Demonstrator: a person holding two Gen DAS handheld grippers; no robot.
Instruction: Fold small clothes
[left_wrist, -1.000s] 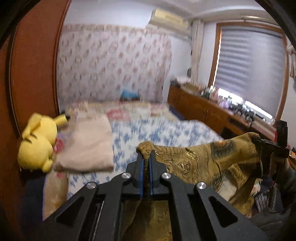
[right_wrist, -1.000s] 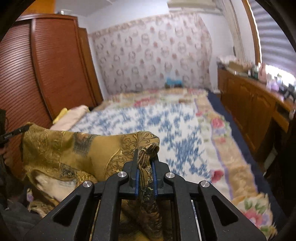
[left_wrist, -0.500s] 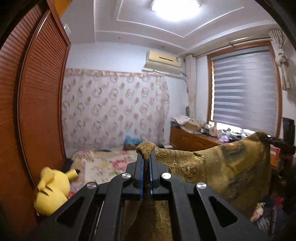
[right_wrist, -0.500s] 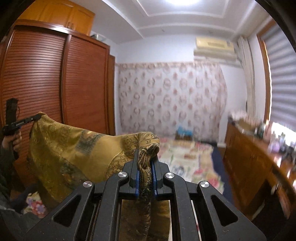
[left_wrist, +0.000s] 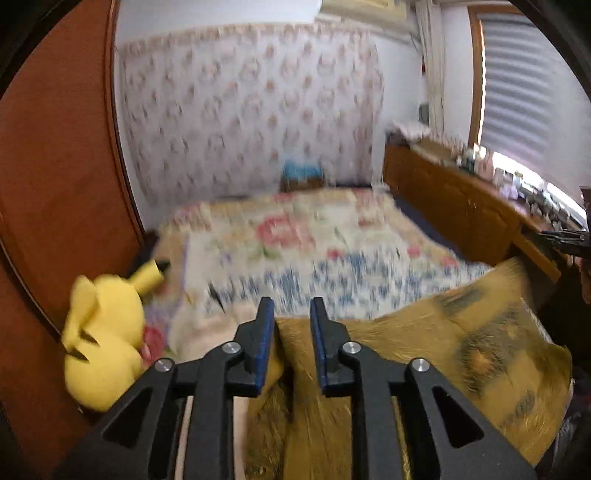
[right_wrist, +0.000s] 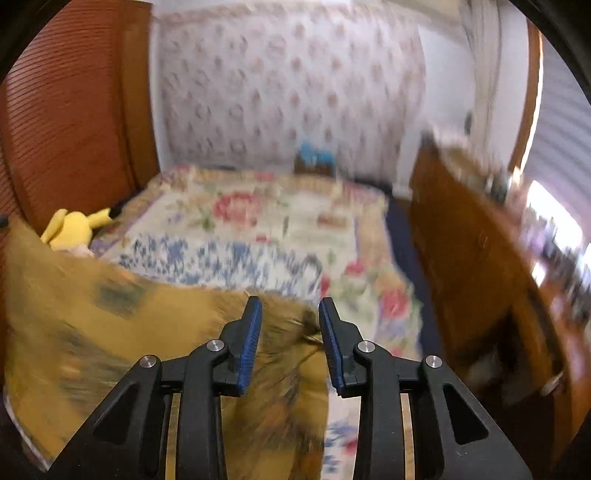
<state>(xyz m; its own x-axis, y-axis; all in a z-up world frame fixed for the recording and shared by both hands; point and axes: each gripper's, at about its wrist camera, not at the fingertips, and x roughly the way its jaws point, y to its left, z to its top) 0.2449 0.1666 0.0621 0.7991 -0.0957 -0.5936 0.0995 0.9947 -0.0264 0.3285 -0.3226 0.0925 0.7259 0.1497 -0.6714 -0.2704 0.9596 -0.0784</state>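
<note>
- gold patterned cloth (left_wrist: 424, 347): soft woven fabric, slight sheen
- bedspread (left_wrist: 332, 254): matt printed cloth
- wardrobe door (right_wrist: 70, 122): ribbed glossy wood
- yellow plush toy (left_wrist: 103, 339): fuzzy fabric

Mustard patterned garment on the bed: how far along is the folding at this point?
Done: the mustard garment has been thrown out across the floral bedspread. In hand: the left gripper and right gripper have just been opening; cloth lies between the jaws, but the pads no longer pinch it. Left: no fold is visible yet; the cloth is rumpled and blurred, so smoothing and folding remain.
</note>
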